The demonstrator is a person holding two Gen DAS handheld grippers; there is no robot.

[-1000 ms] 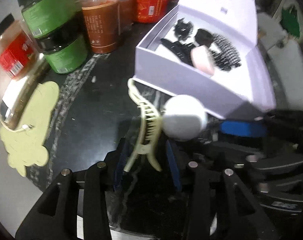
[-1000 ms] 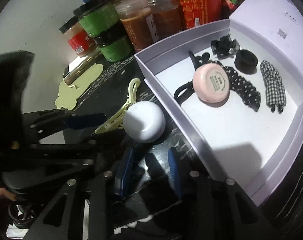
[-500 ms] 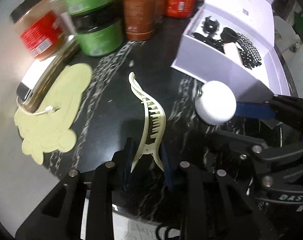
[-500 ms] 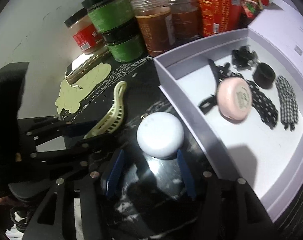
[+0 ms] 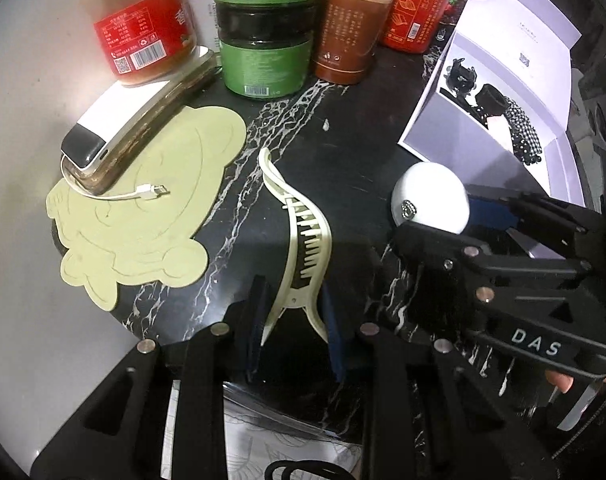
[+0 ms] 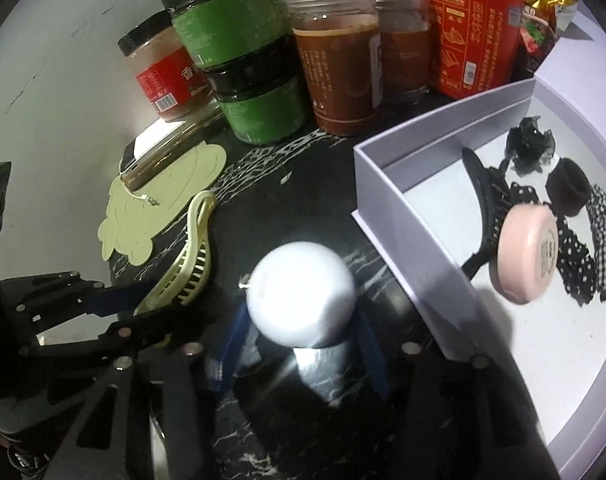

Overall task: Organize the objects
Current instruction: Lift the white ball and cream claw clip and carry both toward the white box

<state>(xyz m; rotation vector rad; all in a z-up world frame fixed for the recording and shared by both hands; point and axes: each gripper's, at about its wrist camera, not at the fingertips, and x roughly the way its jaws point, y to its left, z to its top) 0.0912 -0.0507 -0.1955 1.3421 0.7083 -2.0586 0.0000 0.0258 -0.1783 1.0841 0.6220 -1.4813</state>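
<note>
My left gripper (image 5: 293, 312) is shut on the handle end of a cream hair claw clip (image 5: 303, 232), which also shows in the right wrist view (image 6: 187, 264). My right gripper (image 6: 303, 344) is shut on a white round case (image 6: 303, 300), which also shows in the left wrist view (image 5: 431, 200), just above the black marble table. An open white box (image 6: 387, 196) at the right holds a pink round case (image 6: 527, 252), a black claw clip (image 6: 483, 188) and black hair ties (image 6: 571, 184). The box also shows in the left wrist view (image 5: 455, 132).
Several jars stand at the back: red-labelled (image 5: 143, 36), green (image 5: 263, 60), brown (image 5: 351, 28), and a red container (image 5: 419, 4). A phone with a cable (image 5: 139, 128) lies on a pale green mat (image 5: 143, 216) at the left.
Both grippers have pulled back from the box. The right gripper has closed around the white case. The left gripper still holds the cream clip.
</note>
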